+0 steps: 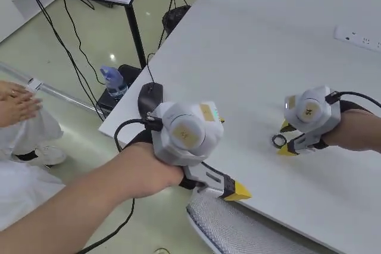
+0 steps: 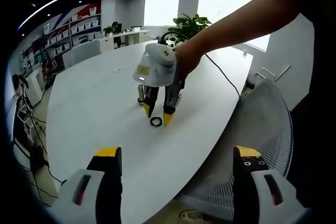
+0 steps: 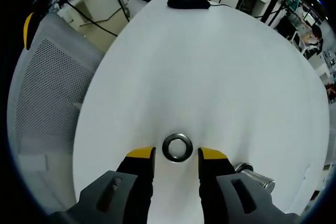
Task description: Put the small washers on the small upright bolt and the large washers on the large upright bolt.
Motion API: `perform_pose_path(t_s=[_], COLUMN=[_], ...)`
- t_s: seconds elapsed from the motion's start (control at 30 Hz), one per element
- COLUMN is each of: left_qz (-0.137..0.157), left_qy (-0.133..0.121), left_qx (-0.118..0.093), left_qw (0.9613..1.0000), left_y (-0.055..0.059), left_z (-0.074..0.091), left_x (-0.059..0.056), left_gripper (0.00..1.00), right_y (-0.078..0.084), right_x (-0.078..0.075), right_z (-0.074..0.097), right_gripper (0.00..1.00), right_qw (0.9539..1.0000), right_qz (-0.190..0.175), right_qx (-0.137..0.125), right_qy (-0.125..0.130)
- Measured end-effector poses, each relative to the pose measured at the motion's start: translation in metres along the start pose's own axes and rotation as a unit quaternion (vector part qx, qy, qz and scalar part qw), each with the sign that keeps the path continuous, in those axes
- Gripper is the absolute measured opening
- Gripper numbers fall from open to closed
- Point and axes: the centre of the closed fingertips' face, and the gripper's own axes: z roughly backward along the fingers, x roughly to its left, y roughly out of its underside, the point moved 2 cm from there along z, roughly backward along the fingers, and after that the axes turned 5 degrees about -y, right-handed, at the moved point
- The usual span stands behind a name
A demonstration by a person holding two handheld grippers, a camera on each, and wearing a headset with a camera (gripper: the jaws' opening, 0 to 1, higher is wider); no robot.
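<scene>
A steel washer (image 3: 177, 147) lies flat on the white table (image 3: 210, 66), just ahead of and between the yellow tips of my right gripper (image 3: 177, 153), which is open and not touching it. Right beside that gripper's right jaw stands a threaded metal bolt (image 3: 255, 177). In the head view the same washer (image 1: 278, 141) sits between the right gripper's (image 1: 286, 140) tips. My left gripper (image 1: 231, 160) hovers at the table's near edge, open with nothing in it. From the left gripper (image 2: 177, 153), the right gripper (image 2: 158, 116) and washer (image 2: 156, 121) lie ahead.
A black mouse (image 1: 150, 96) with its cable rests at the table's left corner. A power strip (image 1: 357, 38) lies at the far right. A grey mesh chair (image 1: 238, 230) stands against the near edge. A person's hand (image 1: 15, 102) is at far left.
</scene>
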Motion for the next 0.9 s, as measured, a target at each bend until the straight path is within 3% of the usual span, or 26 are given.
perform_pose_path(t_s=[0.4,0.7,0.9], left_qz=[0.005,0.007,0.002], left_qy=[-0.001,-0.002,0.000], left_qx=[0.001,-0.002,-0.001], left_qw=[1.0000,1.0000,1.0000], left_y=[0.0045,0.0031,0.0001], left_z=[0.0005,0.0003,0.0014], left_x=[-0.0002,0.0008,0.0004], left_gripper=[0.85,0.84,0.83], right_y=[-0.0022,-0.0033,-0.0021], right_x=[-0.0022,-0.0033,-0.0049], right_z=[-0.0009,-0.0013,-0.0007], right_gripper=[0.27,0.23,0.21], right_qw=[0.9997,0.9985,0.9979], right_qz=[-0.019,-0.040,-0.059], right_qx=[0.010,0.036,0.025], right_qy=[0.007,0.014,0.013])
